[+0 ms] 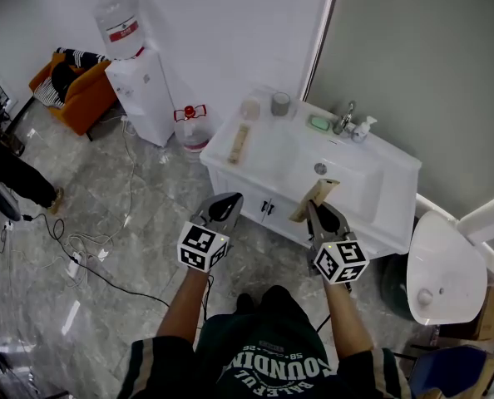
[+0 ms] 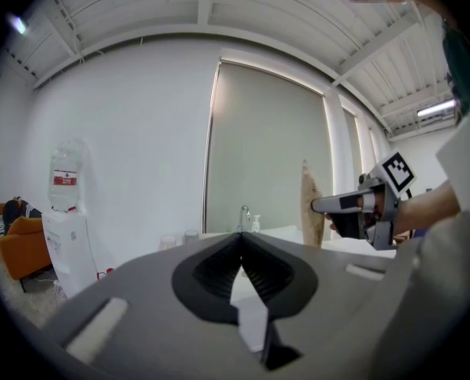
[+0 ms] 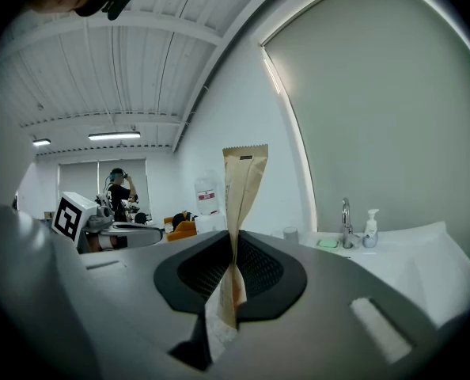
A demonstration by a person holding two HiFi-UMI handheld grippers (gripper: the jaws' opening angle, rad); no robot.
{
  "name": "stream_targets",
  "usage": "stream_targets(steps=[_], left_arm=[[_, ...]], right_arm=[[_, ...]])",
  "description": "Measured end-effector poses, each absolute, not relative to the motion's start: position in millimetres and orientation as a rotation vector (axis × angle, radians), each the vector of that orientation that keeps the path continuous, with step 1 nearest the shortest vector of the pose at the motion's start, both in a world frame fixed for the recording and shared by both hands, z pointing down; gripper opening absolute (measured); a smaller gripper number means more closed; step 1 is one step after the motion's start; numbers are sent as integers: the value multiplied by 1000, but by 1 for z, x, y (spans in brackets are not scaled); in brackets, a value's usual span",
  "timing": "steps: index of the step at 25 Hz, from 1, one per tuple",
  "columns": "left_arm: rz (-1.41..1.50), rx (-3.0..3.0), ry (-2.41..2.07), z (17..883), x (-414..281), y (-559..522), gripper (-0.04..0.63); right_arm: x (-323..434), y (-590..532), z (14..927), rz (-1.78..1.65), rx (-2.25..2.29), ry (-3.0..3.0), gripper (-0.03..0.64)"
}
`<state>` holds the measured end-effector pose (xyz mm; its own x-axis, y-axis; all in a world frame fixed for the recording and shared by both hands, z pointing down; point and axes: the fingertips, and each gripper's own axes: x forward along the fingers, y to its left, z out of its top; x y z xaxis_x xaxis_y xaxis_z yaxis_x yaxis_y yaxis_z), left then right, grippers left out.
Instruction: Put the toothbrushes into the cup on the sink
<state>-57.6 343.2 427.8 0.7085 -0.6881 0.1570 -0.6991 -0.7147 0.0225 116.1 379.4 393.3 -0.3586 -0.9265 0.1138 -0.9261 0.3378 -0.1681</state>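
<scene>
Standing upright, packaged toothbrush (image 3: pixel 244 182) pinched between right tongs (image 3: pixel 234 236).

We see a white tabletop (image 1: pixel 268 140) with a basin (image 1: pixel 355 181) sunk into its right part. On the flat left part a wrapped toothbrush (image 1: pixel 239 142) lies by itself, apart from the rest. Along the back edge stand a clear cup (image 1: pixel 249 107) and, just beside it, a grey cup (image 1: pixel 280 103). Further right a green soap dish (image 1: pixel 318 123) sits next to the tap (image 1: pixel 344 116), with a small pump bottle (image 1: pixel 363 129) on the tap's other side. The grey tiled floor (image 1: pixel 147 214) carries loose cables (image 1: pixel 81 252), a water dispenser (image 1: pixel 143 94) and, at its foot, what may be a spare water bottle (image 1: pixel 193 130).
</scene>
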Motion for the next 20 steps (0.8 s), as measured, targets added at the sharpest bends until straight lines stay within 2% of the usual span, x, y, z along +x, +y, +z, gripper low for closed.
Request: stream_targets(steps=[20], left_arm=[[236, 2828, -1119, 443, -64, 234, 49]], right_arm=[[102, 267, 416, -375, -1772, 2546, 31]])
